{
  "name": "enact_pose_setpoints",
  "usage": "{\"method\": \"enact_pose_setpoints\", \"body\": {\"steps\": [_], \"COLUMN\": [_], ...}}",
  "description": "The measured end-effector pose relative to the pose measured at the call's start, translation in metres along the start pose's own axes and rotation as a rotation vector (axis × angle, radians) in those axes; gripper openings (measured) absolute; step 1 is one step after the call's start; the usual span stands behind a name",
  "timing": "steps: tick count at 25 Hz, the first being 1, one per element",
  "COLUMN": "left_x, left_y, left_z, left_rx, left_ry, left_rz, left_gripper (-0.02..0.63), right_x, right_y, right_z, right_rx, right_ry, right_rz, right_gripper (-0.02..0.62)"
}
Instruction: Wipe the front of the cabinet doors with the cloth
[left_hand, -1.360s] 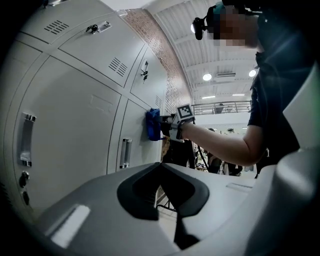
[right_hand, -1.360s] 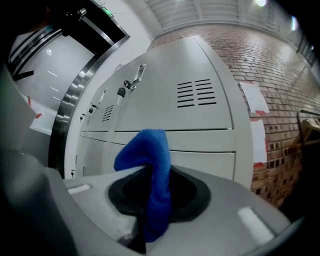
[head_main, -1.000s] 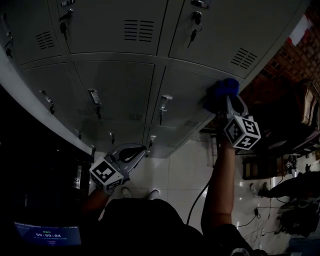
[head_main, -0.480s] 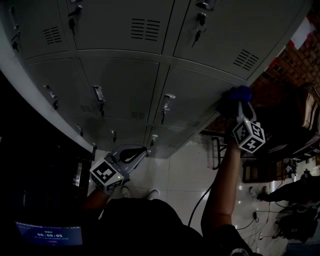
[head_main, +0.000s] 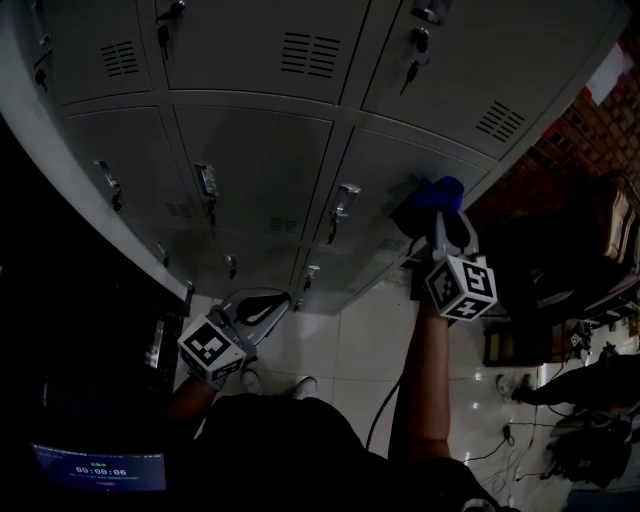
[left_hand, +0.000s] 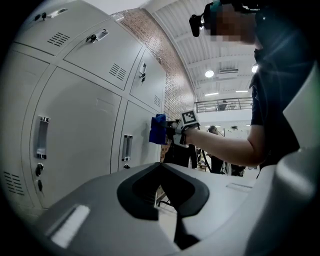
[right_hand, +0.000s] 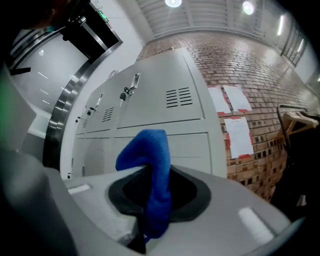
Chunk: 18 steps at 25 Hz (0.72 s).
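Right gripper (head_main: 440, 225) is pinching the blue cloth (head_main: 430, 196) at the locker door (head_main: 395, 165).
Cloth is protruding past its jaws, touching the door; left gripper (head_main: 258, 306), below that door, is pressed together.

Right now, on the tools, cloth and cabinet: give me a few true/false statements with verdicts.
1. The right tool is shut on the blue cloth. True.
2. The left tool grips a second cloth. False: its jaws are together with nothing between them.
3. The blue cloth is up at the rightmost column of cabinet doors. True.
4. One door hangs open. False: every door in view is closed.
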<state>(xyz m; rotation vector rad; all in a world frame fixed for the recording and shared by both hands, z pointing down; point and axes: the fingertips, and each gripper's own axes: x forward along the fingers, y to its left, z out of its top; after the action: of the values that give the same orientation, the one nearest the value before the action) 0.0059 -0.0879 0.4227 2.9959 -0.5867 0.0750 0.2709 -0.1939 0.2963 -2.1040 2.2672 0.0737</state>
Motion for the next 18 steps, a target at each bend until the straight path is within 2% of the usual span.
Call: {"method": "enact_pose_setpoints", "body": {"steps": [4,10,13,18], "left_x": [-0.009,-0.026,-0.032,-0.041], "left_y": [0.001,0.006,0.008,0.012], "left_z": [0.001,-0.001,-0.001,-0.005], "left_rx": [-0.003,-0.005,-0.006,-0.016], "left_ry": [-0.005,-0.003,0.002,0.01], "left_rz": [0.01,0.037,0.052,0.074], "left_gripper": [0.0,0.0,0.0,0.0], "right_x": [0.015,0.045,0.061,0.079], "right_y": [0.055,0.113,0.126,0.128], "right_z": [-0.006,-0.015,-0.018,-0.024], "right_rx": [-0.007,-0.032,-0.051,-0.056], "right_ry": [0.007,0.021,0.028,0.045], "right_rz": [0.109,0.221,0.245,0.233], "right_gripper": [0.067,0.067,0.067,0.067]}}
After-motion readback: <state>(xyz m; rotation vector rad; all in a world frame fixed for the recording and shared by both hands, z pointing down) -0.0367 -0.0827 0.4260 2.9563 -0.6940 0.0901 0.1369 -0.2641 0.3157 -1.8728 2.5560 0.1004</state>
